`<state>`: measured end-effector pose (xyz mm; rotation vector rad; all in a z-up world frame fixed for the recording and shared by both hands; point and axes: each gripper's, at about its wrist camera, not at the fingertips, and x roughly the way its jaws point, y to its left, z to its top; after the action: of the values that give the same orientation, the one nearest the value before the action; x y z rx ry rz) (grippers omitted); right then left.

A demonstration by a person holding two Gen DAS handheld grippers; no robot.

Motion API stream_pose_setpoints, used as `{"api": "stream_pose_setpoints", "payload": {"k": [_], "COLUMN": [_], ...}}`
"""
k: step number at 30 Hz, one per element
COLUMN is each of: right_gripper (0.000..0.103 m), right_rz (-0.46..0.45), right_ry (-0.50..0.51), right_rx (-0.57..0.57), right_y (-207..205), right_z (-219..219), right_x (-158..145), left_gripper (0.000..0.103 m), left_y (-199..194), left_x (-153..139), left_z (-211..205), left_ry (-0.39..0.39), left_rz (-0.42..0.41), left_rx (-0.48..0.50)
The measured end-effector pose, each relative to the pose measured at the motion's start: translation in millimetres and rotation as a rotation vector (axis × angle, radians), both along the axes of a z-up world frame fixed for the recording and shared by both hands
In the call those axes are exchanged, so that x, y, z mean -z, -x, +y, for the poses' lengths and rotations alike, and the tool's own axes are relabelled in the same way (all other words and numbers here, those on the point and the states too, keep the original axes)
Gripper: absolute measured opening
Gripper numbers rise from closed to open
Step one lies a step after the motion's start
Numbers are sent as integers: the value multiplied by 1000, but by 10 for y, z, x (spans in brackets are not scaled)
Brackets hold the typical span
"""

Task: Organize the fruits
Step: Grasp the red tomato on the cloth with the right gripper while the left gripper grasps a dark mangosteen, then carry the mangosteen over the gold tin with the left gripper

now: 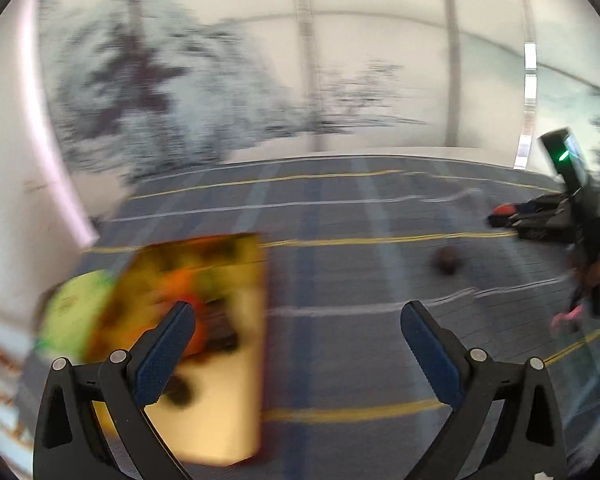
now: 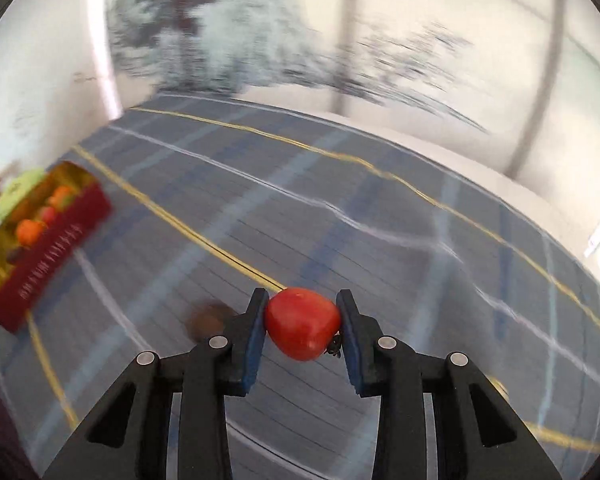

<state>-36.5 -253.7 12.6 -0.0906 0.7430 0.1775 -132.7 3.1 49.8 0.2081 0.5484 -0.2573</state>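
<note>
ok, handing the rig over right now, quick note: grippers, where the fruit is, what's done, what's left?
Right hand-held gripper: shut on a red fruit, held above the striped cloth.
Left hand-held gripper: open, empty, near the box.
Red box with gold lining: on the cloth, far left in the right wrist view; it already holds several orange and red fruits, blurred.
Small brown fruit: loose on the cloth, just left of the right hand-held gripper's fingers.
Done: some fruit boxed, red fruit picked.
Left: probably box the red fruit, then fetch the brown one.
</note>
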Motion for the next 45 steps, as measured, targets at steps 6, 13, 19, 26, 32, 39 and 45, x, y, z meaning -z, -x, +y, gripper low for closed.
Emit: {"api": "stream_pose_setpoints", "payload": {"k": [6, 13, 19, 26, 32, 39, 45], "right_gripper": [36, 36, 36, 36, 36, 36, 36], "right_rz": [-1, 0, 2, -6, 16, 48, 66], "right_ry": [-52, -109, -143, -168, -163, -170, -145], "right_rx": [92, 95, 78, 55, 40, 47, 49], "right_y": [88, 61, 95, 102, 69, 19, -21], "right_z": [-514, -645, -695, -708, -675, -694, -653], "right_x": [209, 331, 427, 425, 446, 492, 512], "left_gripper": [101, 92, 78, 38, 32, 32, 32], "left_y": [-402, -908, -1205, -1277, -1199, -976, -741], "left_x": [109, 371, 544, 775, 816, 639, 362], "left_z": [-786, -1273, -1439, -1625, -1667, -1490, -1374], "left_ry": [-49, -60, -7, -28, -54, 6, -6], "left_rz": [42, 186, 298, 336, 276, 268, 204], "left_rx": [168, 207, 204, 186, 165, 138, 99]}}
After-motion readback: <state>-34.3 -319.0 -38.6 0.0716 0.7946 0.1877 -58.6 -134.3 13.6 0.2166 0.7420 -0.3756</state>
